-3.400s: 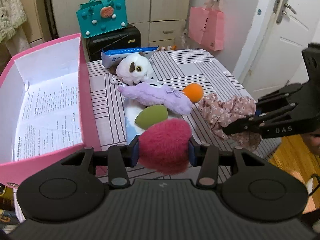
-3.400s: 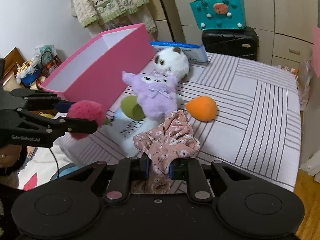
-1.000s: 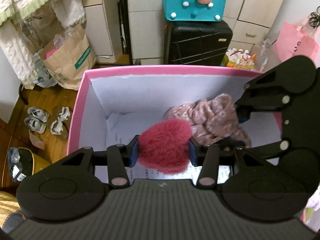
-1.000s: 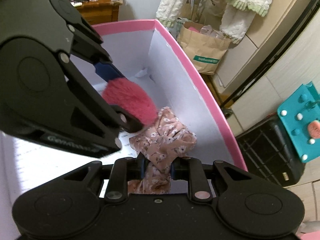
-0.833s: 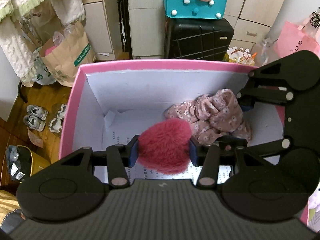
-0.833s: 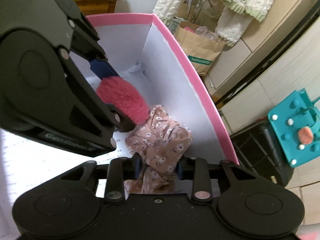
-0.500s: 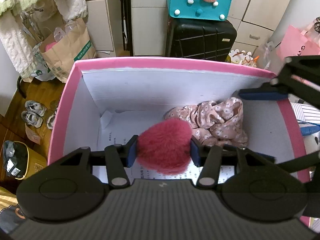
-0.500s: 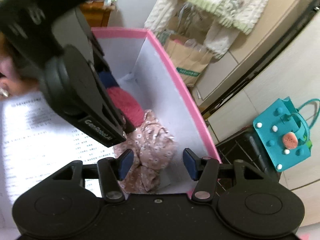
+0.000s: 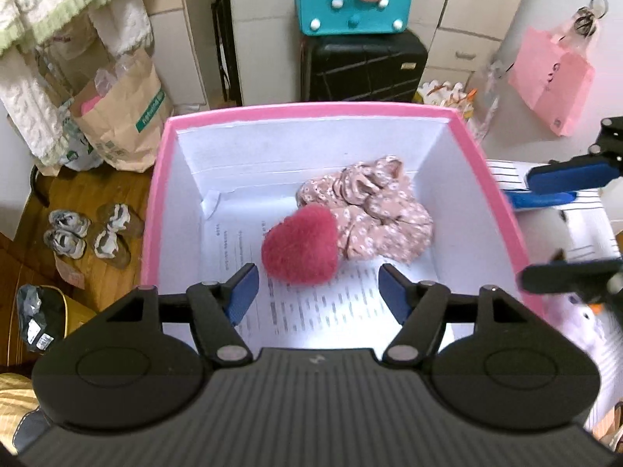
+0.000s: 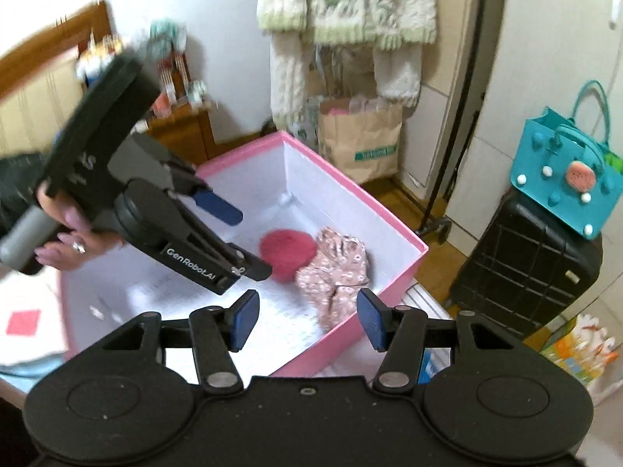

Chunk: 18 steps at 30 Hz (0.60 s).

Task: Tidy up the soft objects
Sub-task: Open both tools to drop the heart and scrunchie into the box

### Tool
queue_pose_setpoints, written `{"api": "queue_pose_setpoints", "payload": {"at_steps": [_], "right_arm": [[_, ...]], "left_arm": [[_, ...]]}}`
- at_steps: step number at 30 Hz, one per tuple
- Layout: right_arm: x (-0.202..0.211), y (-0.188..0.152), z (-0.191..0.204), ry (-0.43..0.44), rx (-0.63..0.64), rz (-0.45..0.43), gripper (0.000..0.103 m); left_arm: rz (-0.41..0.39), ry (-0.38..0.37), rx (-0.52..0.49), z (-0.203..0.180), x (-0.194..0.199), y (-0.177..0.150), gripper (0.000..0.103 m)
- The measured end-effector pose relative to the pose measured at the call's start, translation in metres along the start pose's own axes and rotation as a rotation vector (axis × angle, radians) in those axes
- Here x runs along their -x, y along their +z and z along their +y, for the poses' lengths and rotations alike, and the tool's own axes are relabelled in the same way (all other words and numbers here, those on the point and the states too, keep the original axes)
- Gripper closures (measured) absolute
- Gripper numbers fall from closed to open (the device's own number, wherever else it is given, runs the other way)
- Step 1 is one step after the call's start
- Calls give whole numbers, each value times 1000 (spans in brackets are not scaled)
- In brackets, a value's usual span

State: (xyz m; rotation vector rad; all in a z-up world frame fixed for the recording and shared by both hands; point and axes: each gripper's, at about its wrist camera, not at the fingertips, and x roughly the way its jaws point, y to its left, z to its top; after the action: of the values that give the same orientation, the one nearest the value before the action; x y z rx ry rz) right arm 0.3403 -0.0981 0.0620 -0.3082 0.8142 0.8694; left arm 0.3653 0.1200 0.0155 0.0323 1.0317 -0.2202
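- both shots are evenly lit, soft indoor light, no hard shadows anywhere
- the white lining of the pink box [image 9: 502, 202] is the brightest thing around, and the printed paper on its floor nearly blows out close to the left wrist camera
- heavy fisheye bend on both: cupboard lines and the black suitcase [image 10: 521, 257] curve near the edges, and the right wrist view goes black in the corners
- motion blur on the right side of the left wrist view, where the right gripper [image 9: 568, 229] and the plush behind it smear
- the left gripper [image 10: 237, 239] and the shelf clutter behind it are smeared too, top left of the right wrist view
- pink pompom [image 9: 300, 245] and floral cloth [image 9: 373, 210] come out fairly sharp
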Motion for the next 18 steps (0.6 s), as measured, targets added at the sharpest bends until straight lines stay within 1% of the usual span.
{"api": "queue_pose_setpoints", "payload": {"at_steps": [2, 7, 12, 18], "right_arm": [[17, -6, 3, 24, -32, -21, 43], [53, -24, 3, 51, -96, -52, 43], [81, -37, 7, 44, -115, -78, 42], [120, -61, 20, 18, -98, -110, 42]], "left_arm": [[-35, 18, -8, -2, 18, -8, 30], [-107, 26, -62, -14, 64, -25, 30], [-181, 4, -101, -27, 114, -43, 30], [-230, -19, -142, -51, 161, -65, 30]]}}
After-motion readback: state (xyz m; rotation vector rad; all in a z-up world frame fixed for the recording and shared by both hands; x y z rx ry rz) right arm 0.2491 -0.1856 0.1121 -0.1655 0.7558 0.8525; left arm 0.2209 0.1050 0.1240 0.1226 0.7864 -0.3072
